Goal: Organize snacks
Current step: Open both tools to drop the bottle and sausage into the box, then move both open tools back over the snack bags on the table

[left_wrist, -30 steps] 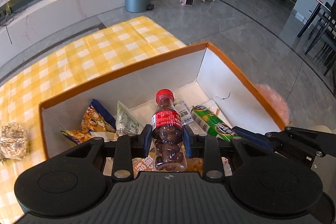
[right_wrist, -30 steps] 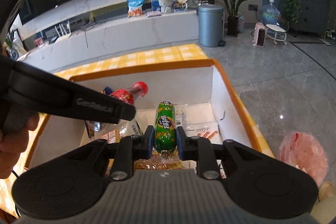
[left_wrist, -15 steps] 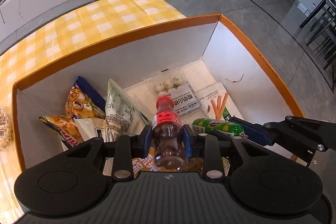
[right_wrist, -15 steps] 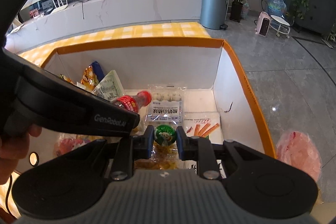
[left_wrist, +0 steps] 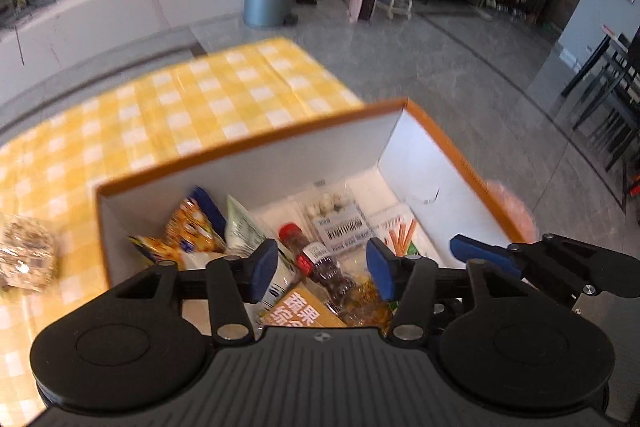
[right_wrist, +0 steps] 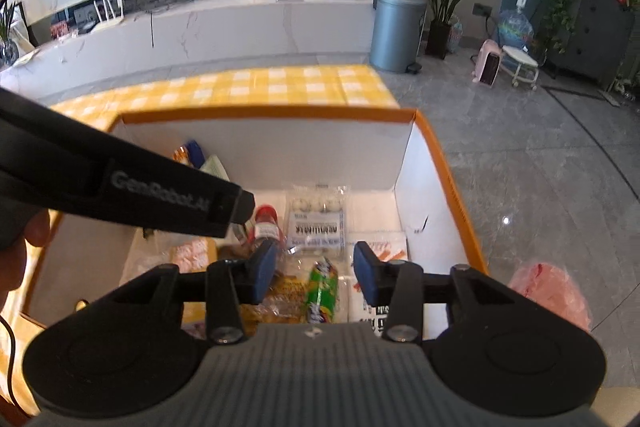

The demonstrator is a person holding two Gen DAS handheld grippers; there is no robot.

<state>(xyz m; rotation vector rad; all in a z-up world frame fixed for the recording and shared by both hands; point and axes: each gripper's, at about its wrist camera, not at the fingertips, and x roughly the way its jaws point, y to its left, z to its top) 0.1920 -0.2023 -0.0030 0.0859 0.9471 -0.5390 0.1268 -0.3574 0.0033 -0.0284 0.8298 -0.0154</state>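
An orange-rimmed white box (left_wrist: 248,143) stands on the yellow-check table. In the left wrist view a red-capped bottle of dark snacks (left_wrist: 320,263) lies on the packets inside it, under my left gripper (left_wrist: 321,273). That gripper's jaws are opening and the pads stand clear of the bottle. In the right wrist view a green sausage pack (right_wrist: 322,291) lies on the heap below my right gripper (right_wrist: 314,273). Its jaws are opening too, and neither pad touches the pack. The bottle (right_wrist: 266,223) shows just left of it, partly behind the left gripper's body (right_wrist: 120,195).
The box also holds orange chip bags (left_wrist: 192,227), a clear pack of white balls (left_wrist: 336,215) and a stick-snack pack (left_wrist: 400,235). A wrapped snack (left_wrist: 26,255) lies on the tablecloth (left_wrist: 180,95) to the left. A pink bag (right_wrist: 552,291) sits on the floor beside the box.
Both grippers dipped into the box, opened and let go: the bottle and the green sausage pack now lie on the heap. Both grippers have since lifted back.
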